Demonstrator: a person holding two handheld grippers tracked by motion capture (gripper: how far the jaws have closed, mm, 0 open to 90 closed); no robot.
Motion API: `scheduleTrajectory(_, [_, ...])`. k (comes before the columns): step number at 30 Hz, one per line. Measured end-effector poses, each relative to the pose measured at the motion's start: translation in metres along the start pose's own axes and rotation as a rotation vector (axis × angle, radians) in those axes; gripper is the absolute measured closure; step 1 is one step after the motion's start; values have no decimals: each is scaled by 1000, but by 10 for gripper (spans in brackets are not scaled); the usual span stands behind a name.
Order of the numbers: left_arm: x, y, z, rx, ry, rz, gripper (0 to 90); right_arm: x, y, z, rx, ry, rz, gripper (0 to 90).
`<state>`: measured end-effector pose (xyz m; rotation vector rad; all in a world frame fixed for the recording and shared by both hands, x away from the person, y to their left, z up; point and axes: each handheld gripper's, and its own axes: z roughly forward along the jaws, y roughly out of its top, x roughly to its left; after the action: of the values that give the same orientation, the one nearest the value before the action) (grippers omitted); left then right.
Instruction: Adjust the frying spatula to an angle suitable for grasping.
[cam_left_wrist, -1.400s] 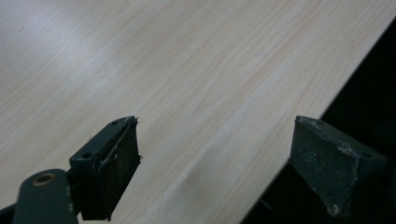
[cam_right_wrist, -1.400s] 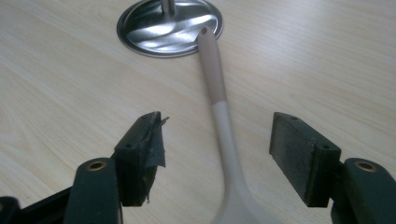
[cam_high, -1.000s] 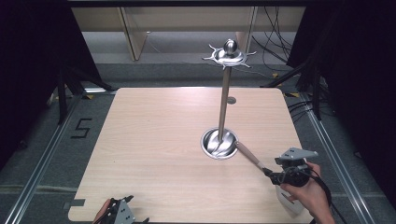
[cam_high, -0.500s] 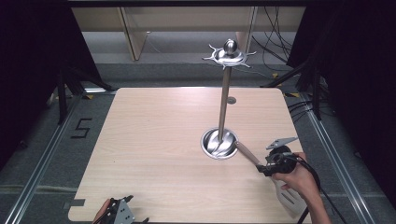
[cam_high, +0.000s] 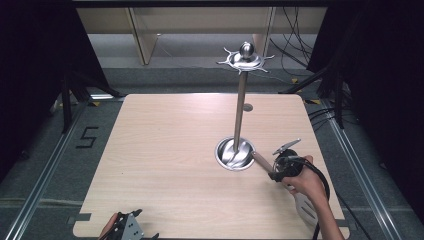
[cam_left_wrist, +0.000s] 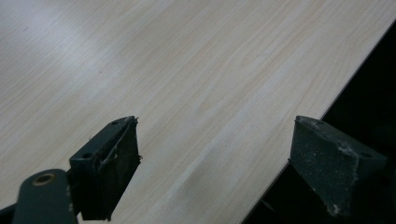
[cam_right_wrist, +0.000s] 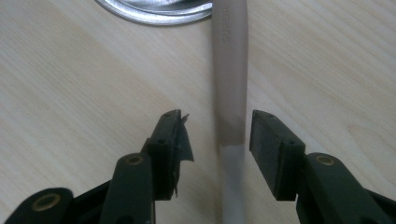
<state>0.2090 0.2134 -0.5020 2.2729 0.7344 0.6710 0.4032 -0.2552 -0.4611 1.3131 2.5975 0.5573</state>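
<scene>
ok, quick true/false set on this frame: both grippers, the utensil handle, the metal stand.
1. The right gripper has its jaws open on either side of the tan handle. True.
2. The handle is lifted clear of the table. False: it lies on the wood.
3. The left gripper holds a spoon. False: its jaws are open with bare wood between them.
4. The stand is upright on a round metal base. True.
5. Utensils hang from the stand's top ring. False: none hangs there.
</scene>
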Motion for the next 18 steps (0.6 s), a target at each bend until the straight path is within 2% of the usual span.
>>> scheduleTrajectory(1, [0, 0, -2, 18, -4, 7, 150, 0, 1, 1, 7, -11, 2, 559])
scheduleTrajectory(3, [1, 0, -1, 6, -3, 11, 150, -1, 2, 3, 25, -15, 15, 569])
scheduleTrajectory(5, [1, 0, -1, 8, -2, 13, 150, -5, 3, 5, 19, -27, -12, 580])
scheduleTrajectory(10, [1, 0, -1, 7, -4, 11, 150, -8, 2, 8, 42, -13, 5, 600])
scheduleTrajectory(16, [1, 0, -1, 8, -5, 12, 150, -12, 2, 12, 49, -13, -18, 631])
scheduleTrajectory(18, [1, 0, -1, 8, -5, 13, 150, -13, 2, 14, 56, -11, -10, 643])
